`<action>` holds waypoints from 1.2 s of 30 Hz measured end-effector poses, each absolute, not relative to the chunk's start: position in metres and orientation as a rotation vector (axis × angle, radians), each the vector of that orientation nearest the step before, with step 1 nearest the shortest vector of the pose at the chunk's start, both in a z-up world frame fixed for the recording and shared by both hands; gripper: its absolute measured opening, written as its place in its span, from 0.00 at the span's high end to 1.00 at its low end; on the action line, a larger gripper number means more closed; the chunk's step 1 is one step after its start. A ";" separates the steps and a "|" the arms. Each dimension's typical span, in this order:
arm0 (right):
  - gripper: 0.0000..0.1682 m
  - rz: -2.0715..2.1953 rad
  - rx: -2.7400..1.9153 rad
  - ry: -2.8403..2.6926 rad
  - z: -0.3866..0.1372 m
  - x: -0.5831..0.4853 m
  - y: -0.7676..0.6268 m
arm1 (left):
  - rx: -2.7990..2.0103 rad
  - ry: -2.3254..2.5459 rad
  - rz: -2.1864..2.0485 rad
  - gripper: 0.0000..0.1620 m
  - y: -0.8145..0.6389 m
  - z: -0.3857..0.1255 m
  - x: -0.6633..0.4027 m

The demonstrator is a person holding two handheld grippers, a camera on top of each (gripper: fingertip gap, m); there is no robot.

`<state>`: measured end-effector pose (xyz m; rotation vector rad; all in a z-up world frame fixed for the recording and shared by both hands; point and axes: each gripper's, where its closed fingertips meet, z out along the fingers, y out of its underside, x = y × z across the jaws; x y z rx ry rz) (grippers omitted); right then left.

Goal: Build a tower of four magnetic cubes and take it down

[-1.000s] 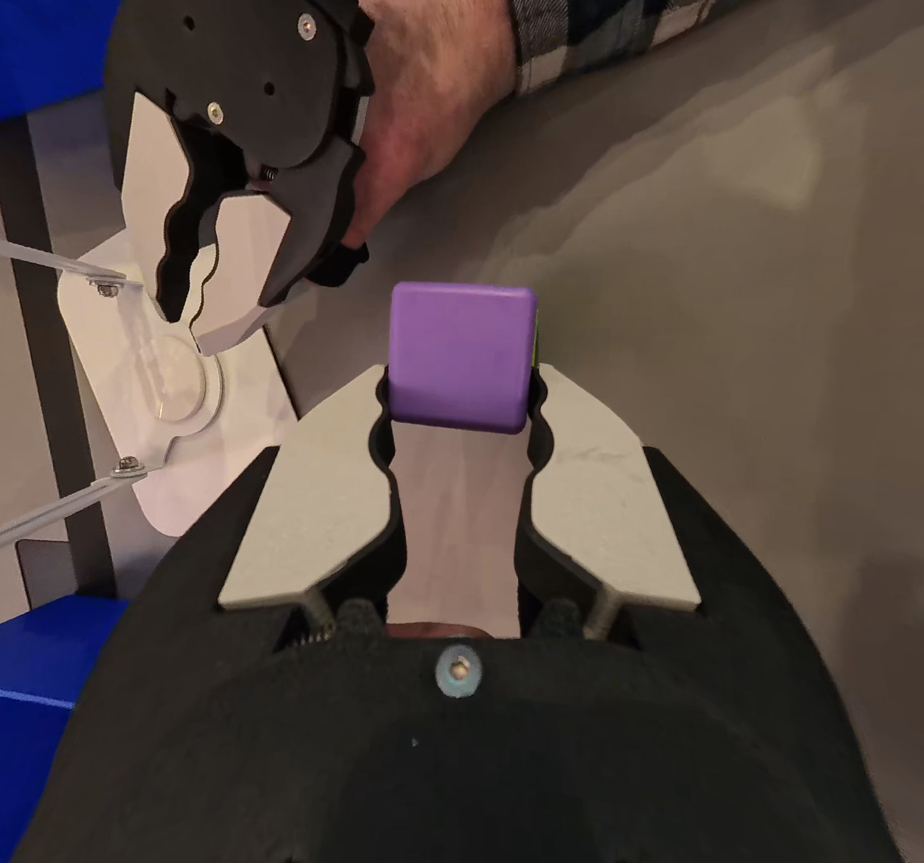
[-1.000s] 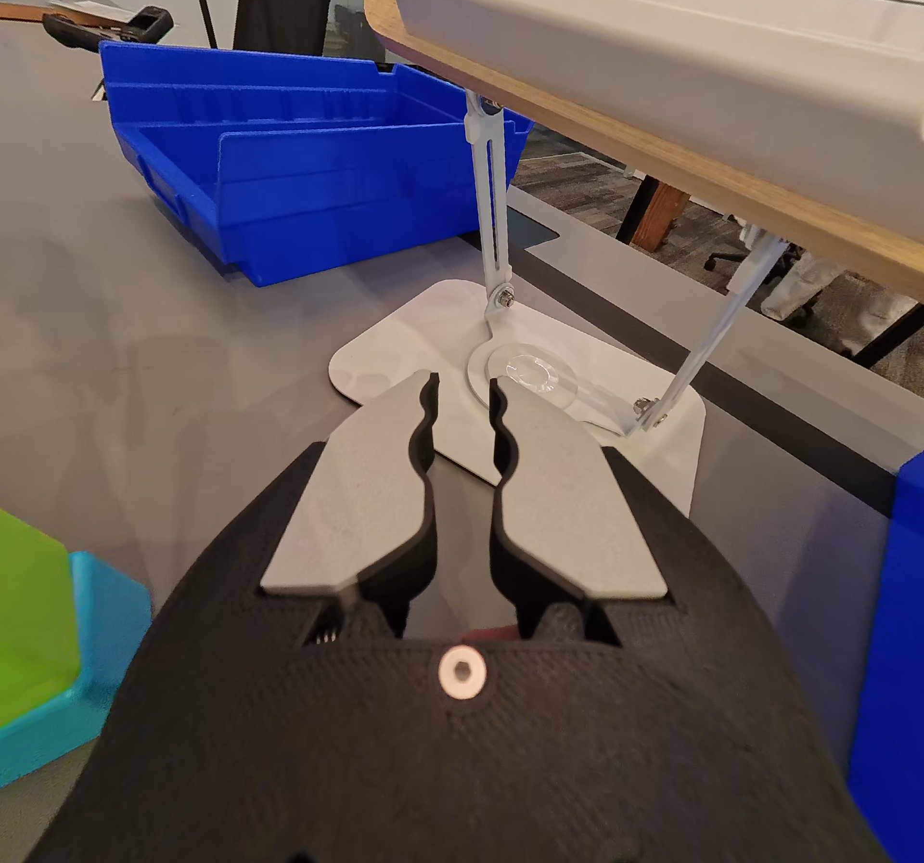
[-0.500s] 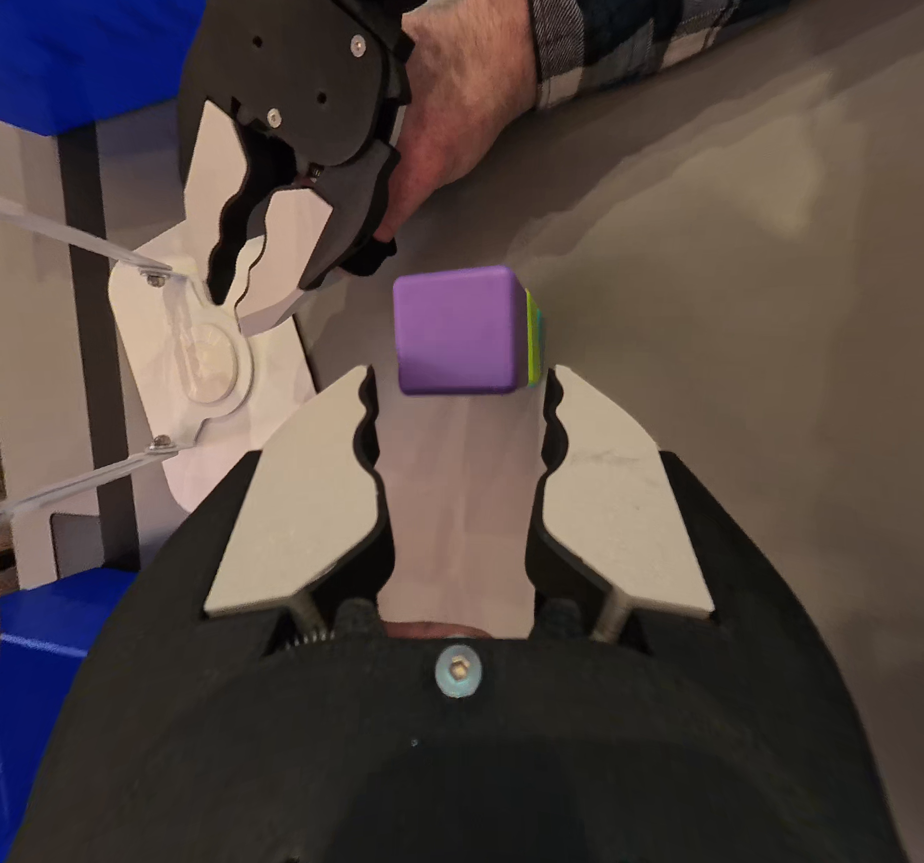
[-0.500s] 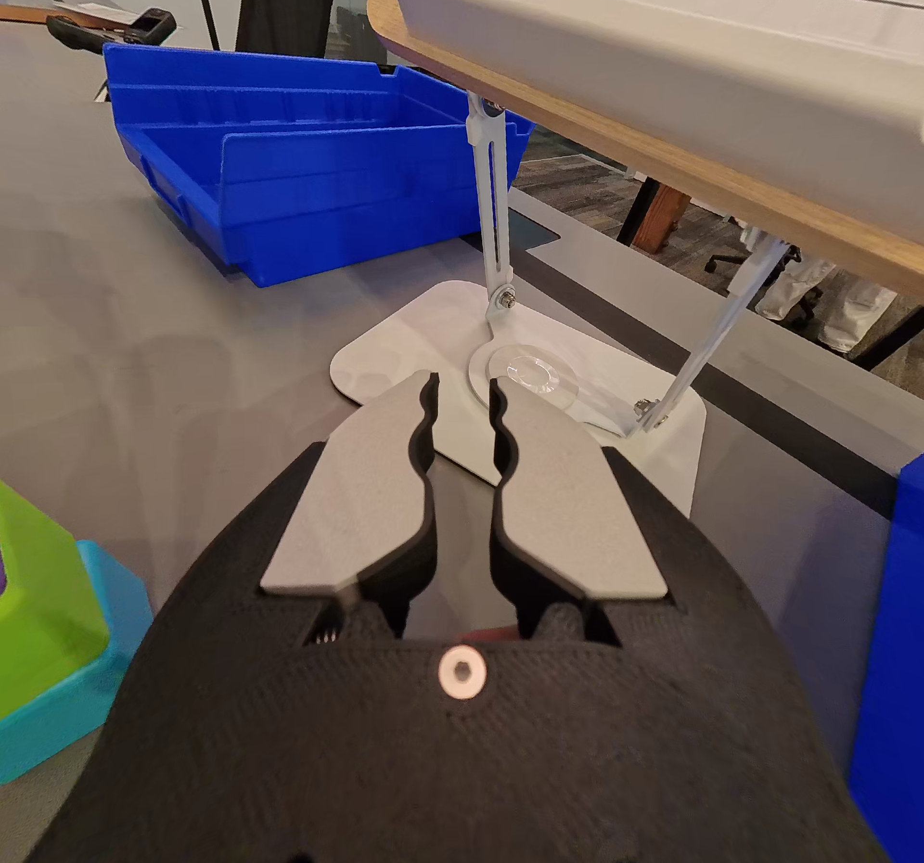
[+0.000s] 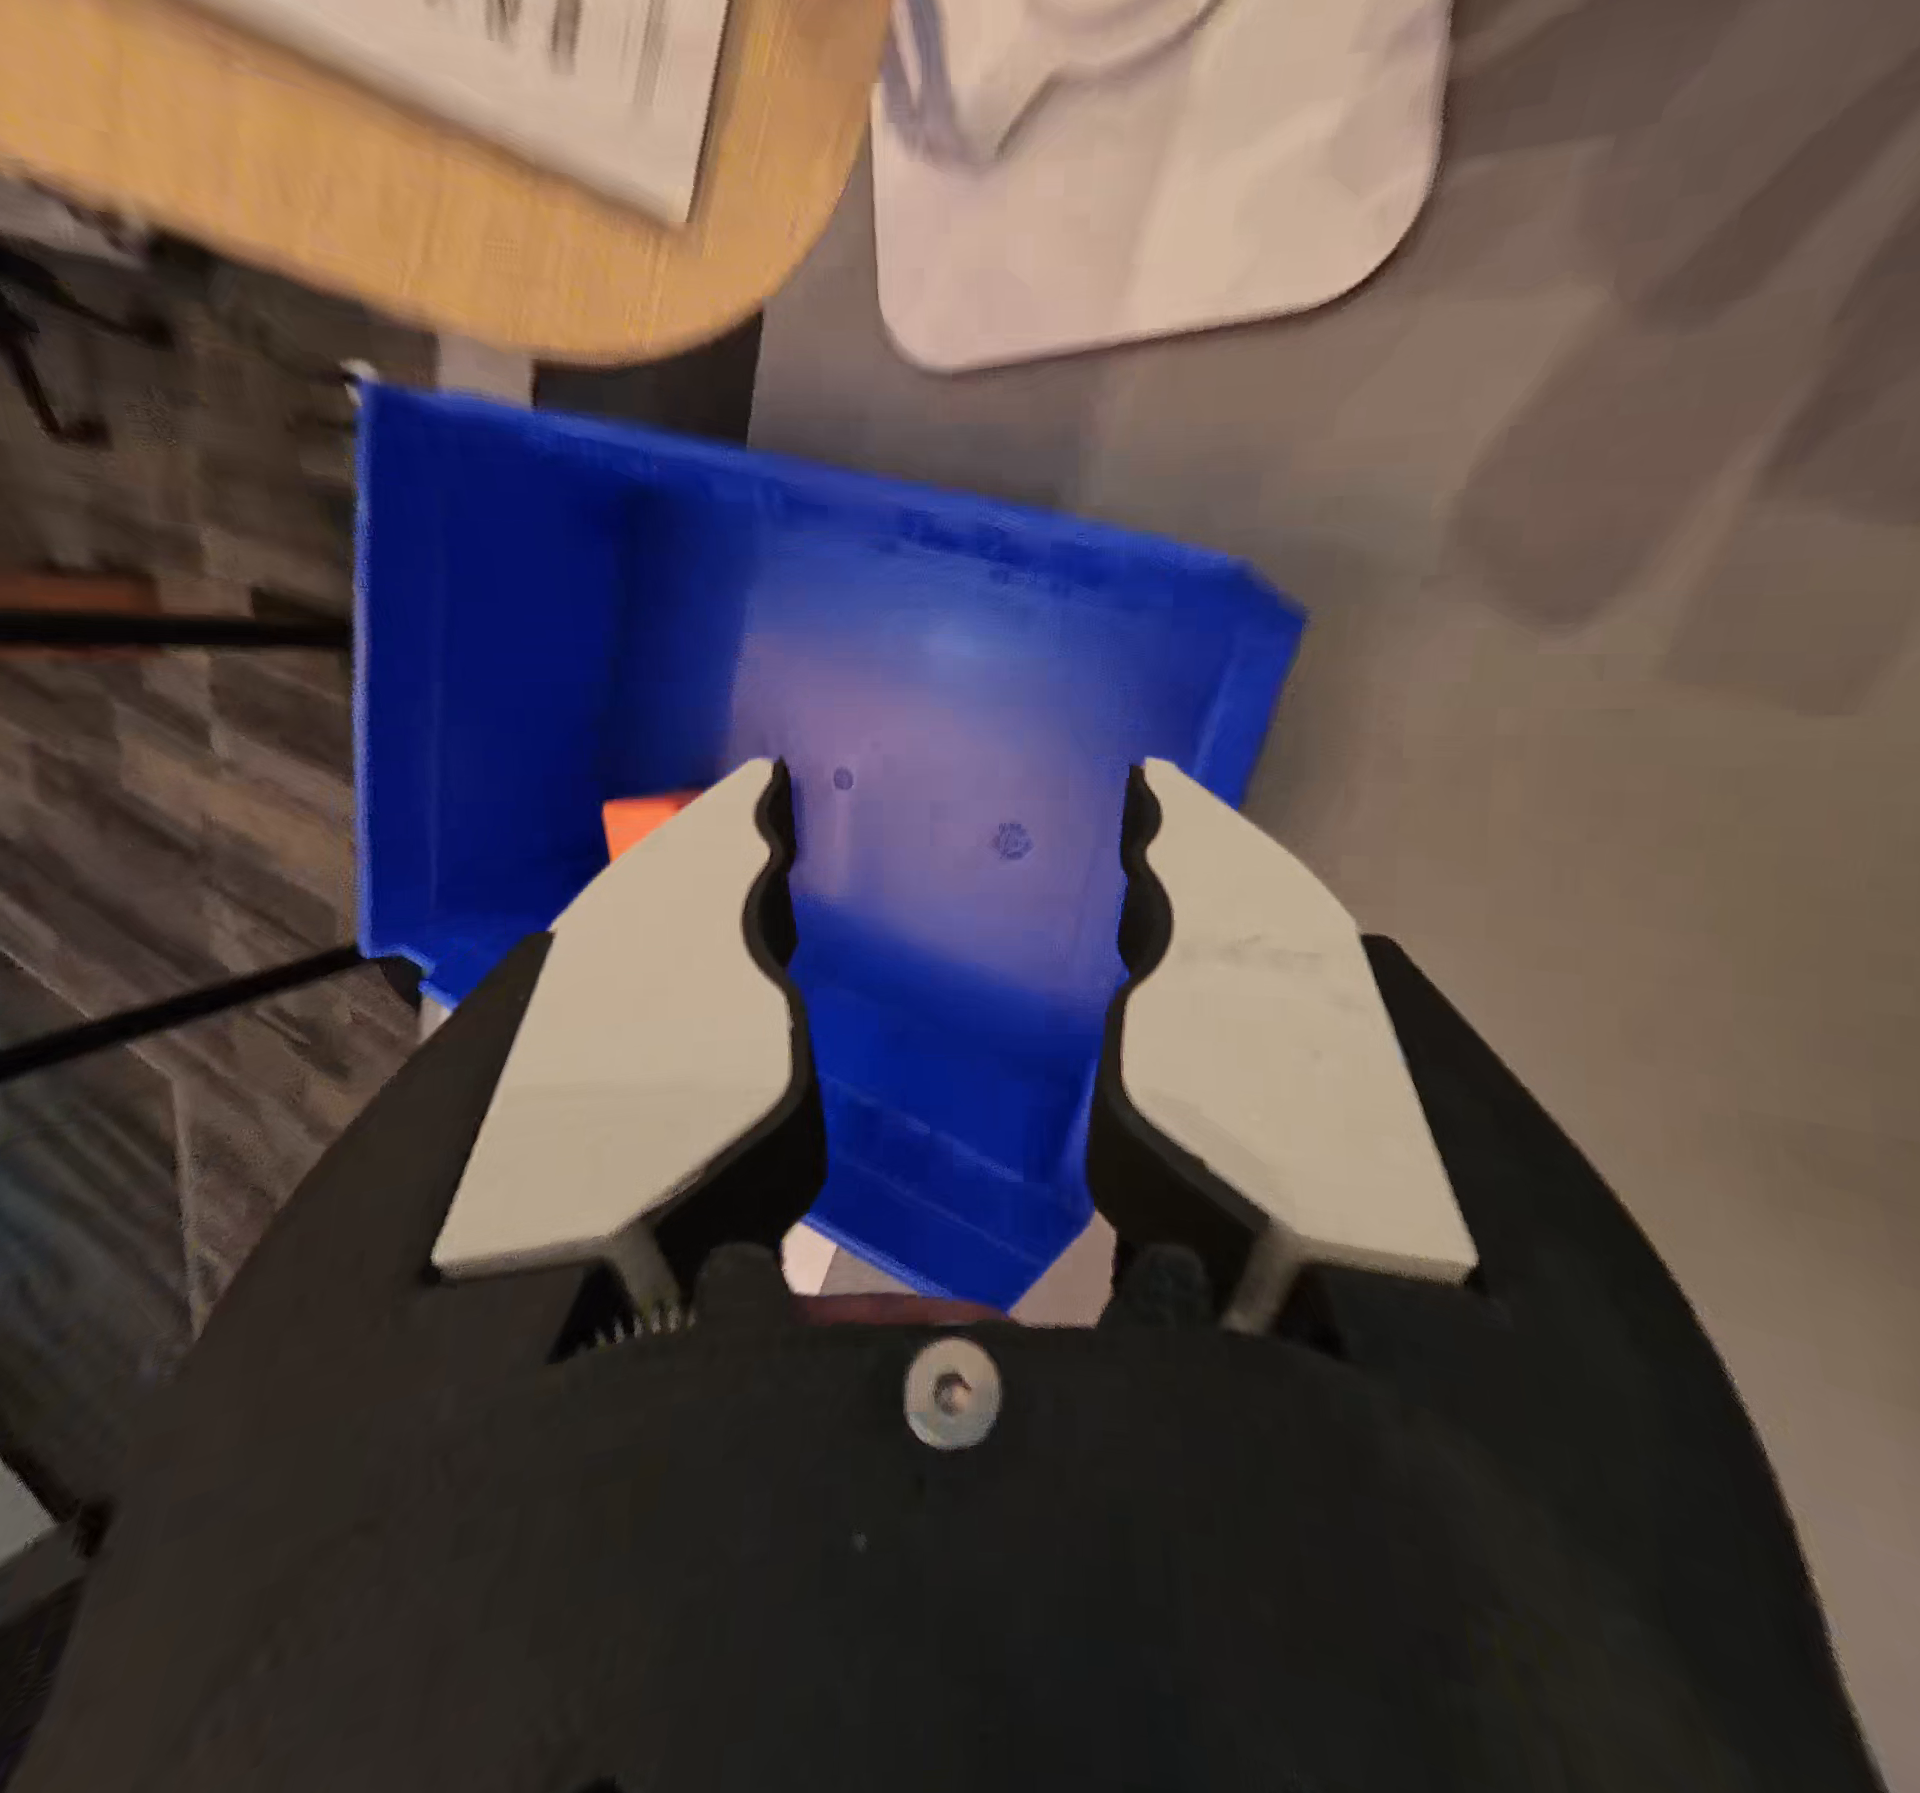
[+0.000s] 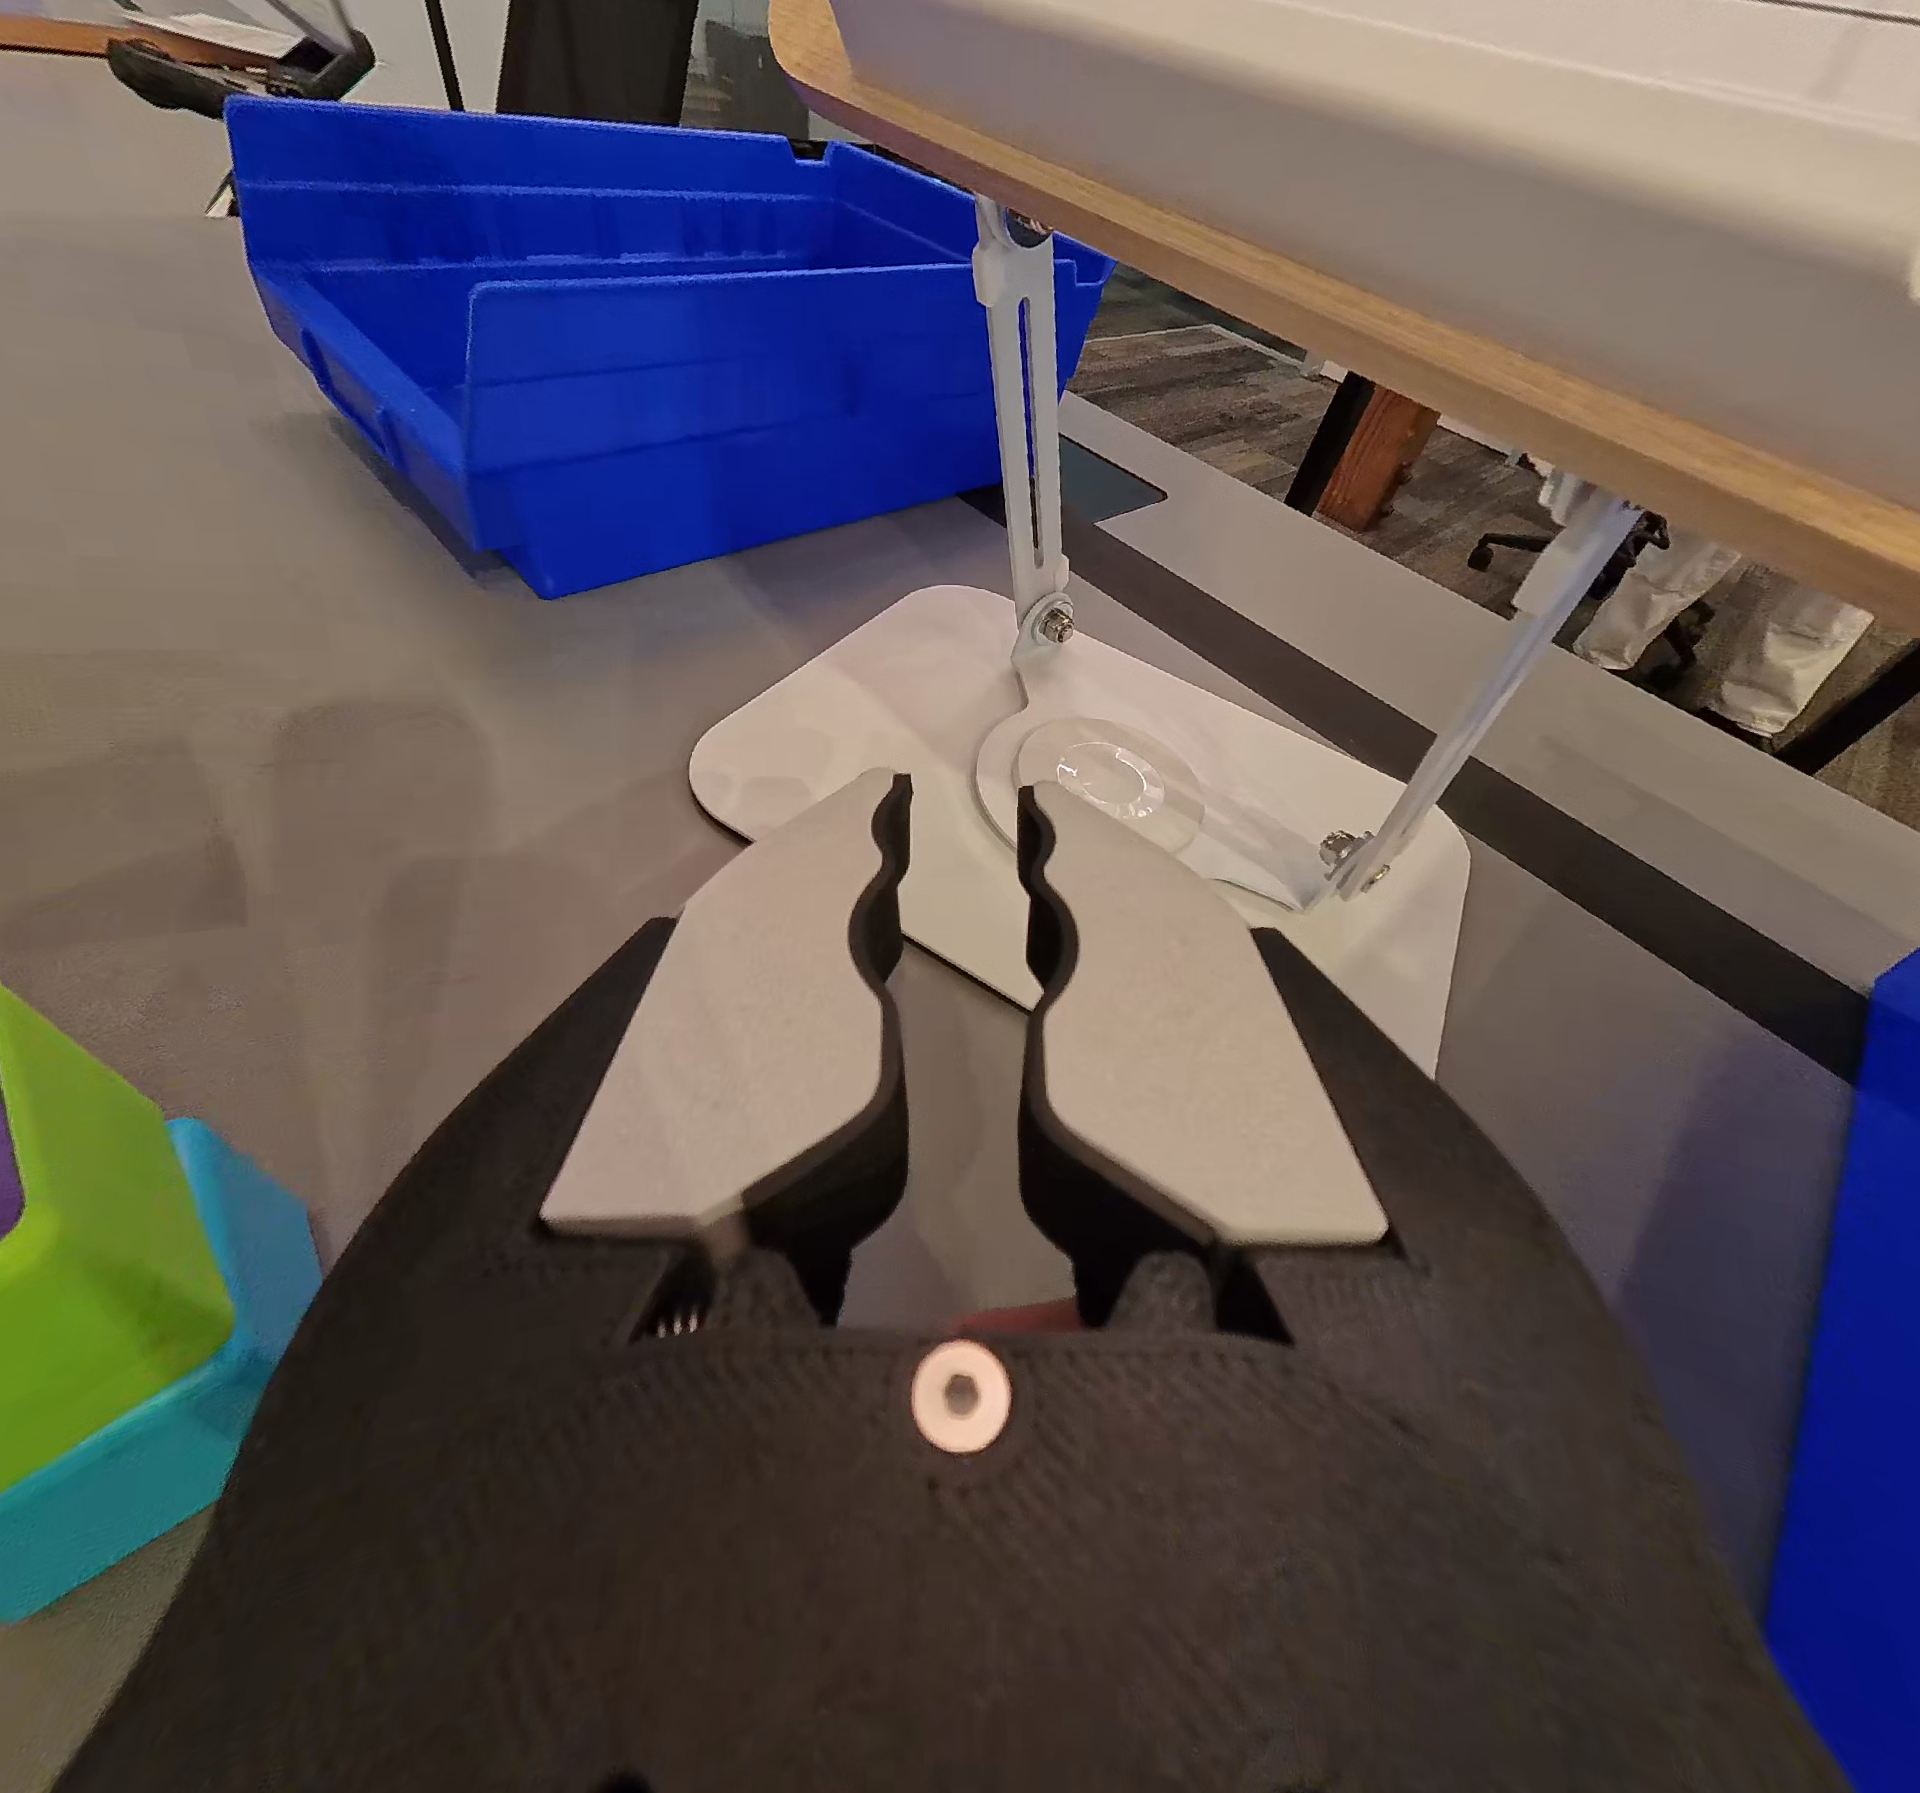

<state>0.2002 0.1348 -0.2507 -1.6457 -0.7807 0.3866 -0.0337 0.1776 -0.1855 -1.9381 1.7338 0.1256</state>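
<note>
Now left hand-held gripper [image 5: 954, 779] wide, empty, over blue bin [image 5: 540, 663]; right hand-held gripper [image 6: 964, 798] narrow, empty, beside green cube [image 6: 73, 1255].

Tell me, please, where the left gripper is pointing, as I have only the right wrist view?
Observer: The left gripper points into a blue plastic bin.
Operator: Is it carrying a cube?
Observer: No, its jaws stand wide apart with nothing between them.
Operator: Is anything in that bin?
Observer: A small orange block shows inside it, partly behind one finger; the picture is too blurred to tell more.
</note>
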 end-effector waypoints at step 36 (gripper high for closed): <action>0.88 0.424 -1.632 -0.821 -0.251 0.196 0.130 | -2.355 1.824 0.473 0.66 0.334 -0.303 -0.130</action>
